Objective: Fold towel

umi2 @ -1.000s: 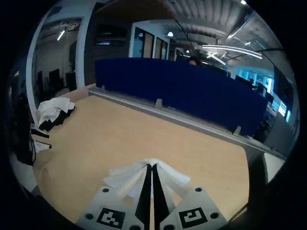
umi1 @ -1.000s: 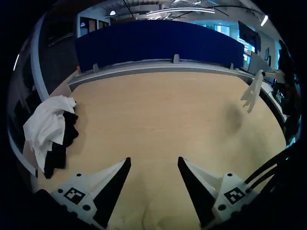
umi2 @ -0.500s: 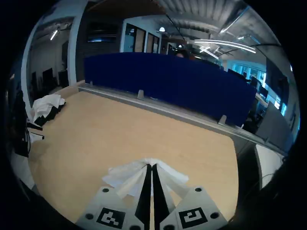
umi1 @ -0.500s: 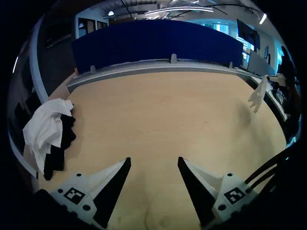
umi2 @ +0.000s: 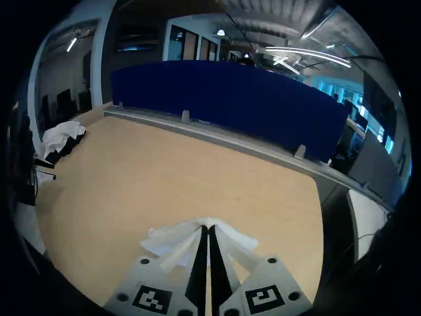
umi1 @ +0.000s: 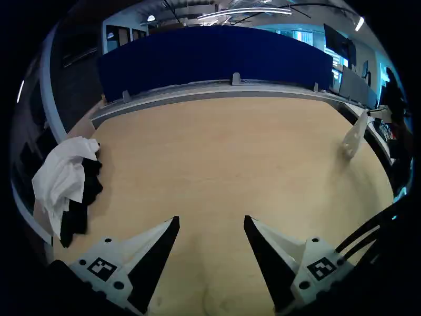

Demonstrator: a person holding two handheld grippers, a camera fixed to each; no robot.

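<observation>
In the right gripper view my right gripper (umi2: 207, 231) is shut on a white towel (umi2: 173, 242), whose cloth bunches out on both sides of the fingers. The left gripper view shows that same towel (umi1: 353, 136) far off at the right edge of the wooden table (umi1: 226, 152), hanging with its lower end close to the tabletop. My left gripper (umi1: 210, 224) stands open above the near part of the table with nothing between its fingers.
A heap of white and black cloths (umi1: 68, 184) lies at the table's left edge, also seen as a heap (umi2: 59, 138) far left in the right gripper view. A blue partition (umi1: 216, 58) with a grey rail runs along the table's far side.
The right gripper has carried the towel lower and farther toward the table's right edge. The left gripper has barely moved.
</observation>
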